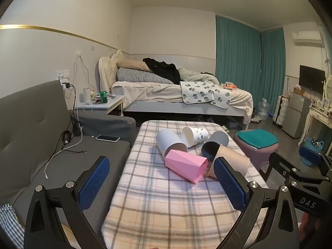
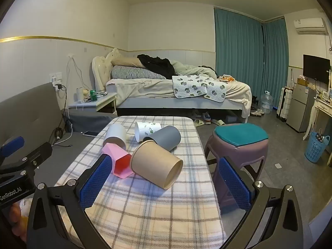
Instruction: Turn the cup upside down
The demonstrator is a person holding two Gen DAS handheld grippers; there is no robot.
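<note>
Several cups lie on their sides in a cluster on the plaid-covered table (image 1: 157, 203) (image 2: 145, 207): a pink faceted cup (image 1: 185, 167) (image 2: 118, 157), a tan cup (image 1: 232, 162) (image 2: 157, 164), a grey cup (image 1: 216, 143) (image 2: 166, 138), a plain white cup (image 1: 170, 142) (image 2: 116, 136) and a white leaf-print cup (image 1: 196, 136) (image 2: 146, 129). My left gripper (image 1: 160, 171) is open and empty, short of the pink cup. My right gripper (image 2: 166, 172) is open and empty, its blue pads either side of the tan cup's near end.
A grey sofa (image 1: 31, 124) with a phone (image 1: 108, 138) and cables stands left of the table. A purple stool with a teal cushion (image 2: 240, 139) stands to the right. A bed (image 2: 176, 91), nightstand, blue basket (image 2: 316, 147) and fridge are beyond.
</note>
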